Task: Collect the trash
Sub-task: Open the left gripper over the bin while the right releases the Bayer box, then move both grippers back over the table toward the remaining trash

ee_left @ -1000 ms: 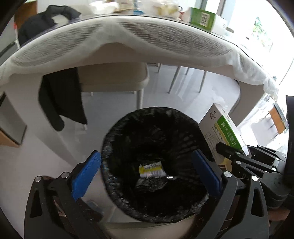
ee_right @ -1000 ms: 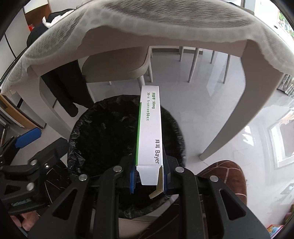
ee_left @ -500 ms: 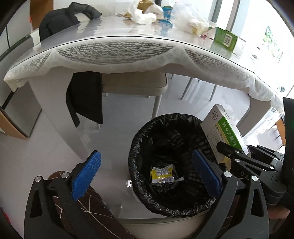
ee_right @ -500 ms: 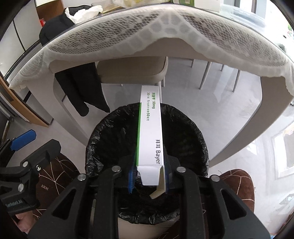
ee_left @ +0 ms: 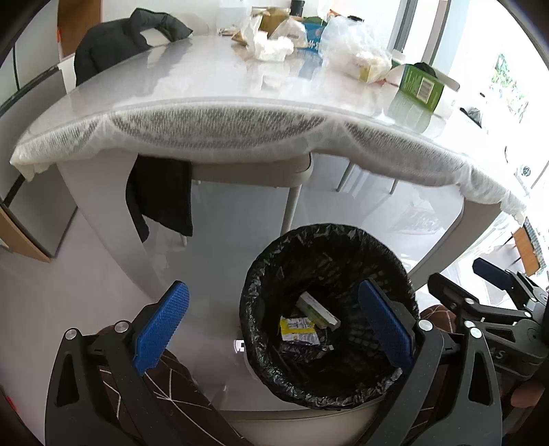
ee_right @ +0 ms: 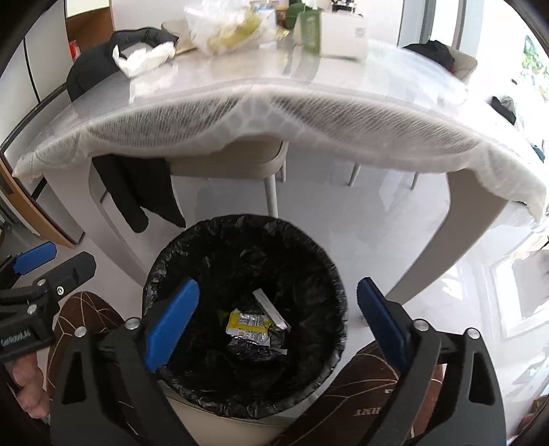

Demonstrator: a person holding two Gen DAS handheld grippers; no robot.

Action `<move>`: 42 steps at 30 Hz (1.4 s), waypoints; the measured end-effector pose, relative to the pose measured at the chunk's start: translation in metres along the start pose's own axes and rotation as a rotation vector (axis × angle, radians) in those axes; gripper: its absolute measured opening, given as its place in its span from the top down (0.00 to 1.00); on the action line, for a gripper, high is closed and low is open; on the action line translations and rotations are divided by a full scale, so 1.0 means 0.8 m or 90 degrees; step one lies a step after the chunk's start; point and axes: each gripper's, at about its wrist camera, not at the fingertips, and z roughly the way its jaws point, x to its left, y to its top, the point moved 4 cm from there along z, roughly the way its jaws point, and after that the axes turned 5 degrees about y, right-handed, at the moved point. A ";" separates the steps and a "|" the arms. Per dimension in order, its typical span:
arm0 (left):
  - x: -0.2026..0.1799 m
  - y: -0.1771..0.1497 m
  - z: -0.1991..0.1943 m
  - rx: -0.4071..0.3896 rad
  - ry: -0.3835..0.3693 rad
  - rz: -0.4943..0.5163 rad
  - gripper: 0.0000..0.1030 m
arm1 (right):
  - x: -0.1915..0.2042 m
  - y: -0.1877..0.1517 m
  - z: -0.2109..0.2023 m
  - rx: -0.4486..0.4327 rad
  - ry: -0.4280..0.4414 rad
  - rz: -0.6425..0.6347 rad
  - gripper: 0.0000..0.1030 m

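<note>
A bin lined with a black bag stands on the floor below me. A white and green medicine box lies inside it next to a yellow wrapper. My left gripper is open and empty, held above the bin's left rim. My right gripper is open and empty, right above the bin. More trash lies on the table: white tissue, plastic bags, a green box.
A table with a white lace cloth stands beyond the bin. A beige chair with a black jacket is tucked under it. My knees in brown patterned trousers flank the bin.
My right gripper opened and the medicine box dropped into the bin. Both grippers rose, so the tabletop came into view.
</note>
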 end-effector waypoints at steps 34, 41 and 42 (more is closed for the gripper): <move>-0.075 0.169 -0.081 -0.072 -0.022 0.014 0.06 | -0.101 0.124 -0.114 -0.122 -0.042 0.041 0.12; -0.086 0.217 -0.041 -0.049 -0.023 0.014 0.06 | -0.123 0.162 -0.085 -0.108 -0.040 0.052 0.12; -0.088 0.223 -0.035 -0.046 -0.022 0.014 0.06 | -0.127 0.167 -0.079 -0.104 -0.039 0.055 0.12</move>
